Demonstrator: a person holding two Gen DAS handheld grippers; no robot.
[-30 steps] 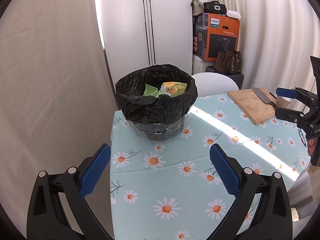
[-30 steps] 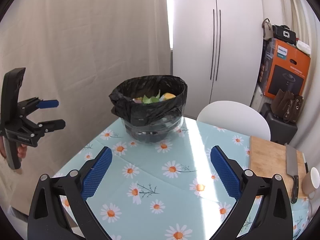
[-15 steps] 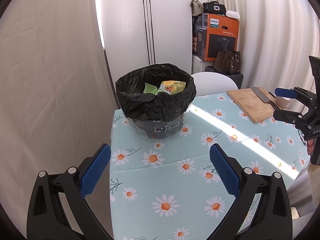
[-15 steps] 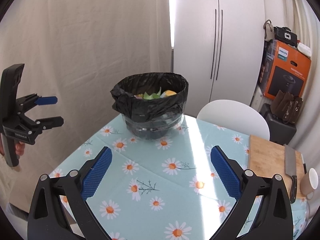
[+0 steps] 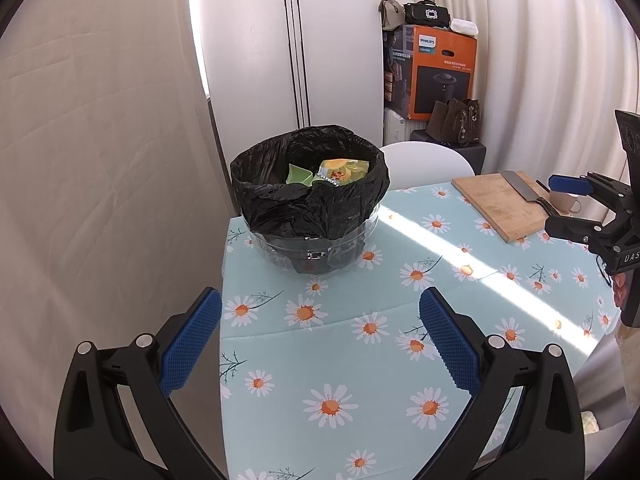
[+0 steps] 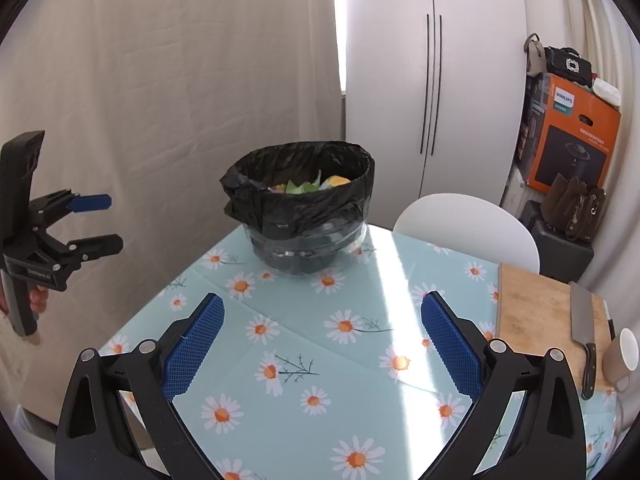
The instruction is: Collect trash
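Left wrist | trash bin (image 5: pixel 310 216) upright, mouth up | both tools spread, empty

So the right gripper (image 6: pixel 320 344) hung over the daisy-print light-blue tablecloth (image 6: pixel 360 360), blue-padded jaws spread wide, nothing between them. Far side of the table sat the clear round bin with a black plastic liner (image 6: pixel 298 204), green and yellow wrappers (image 6: pixel 316 186) inside. Off left, the left gripper (image 6: pixel 102 222) was splayed too. Wooden cutting board (image 6: pixel 536 308) with a steel cleaver (image 6: pixel 583 320) lay right.
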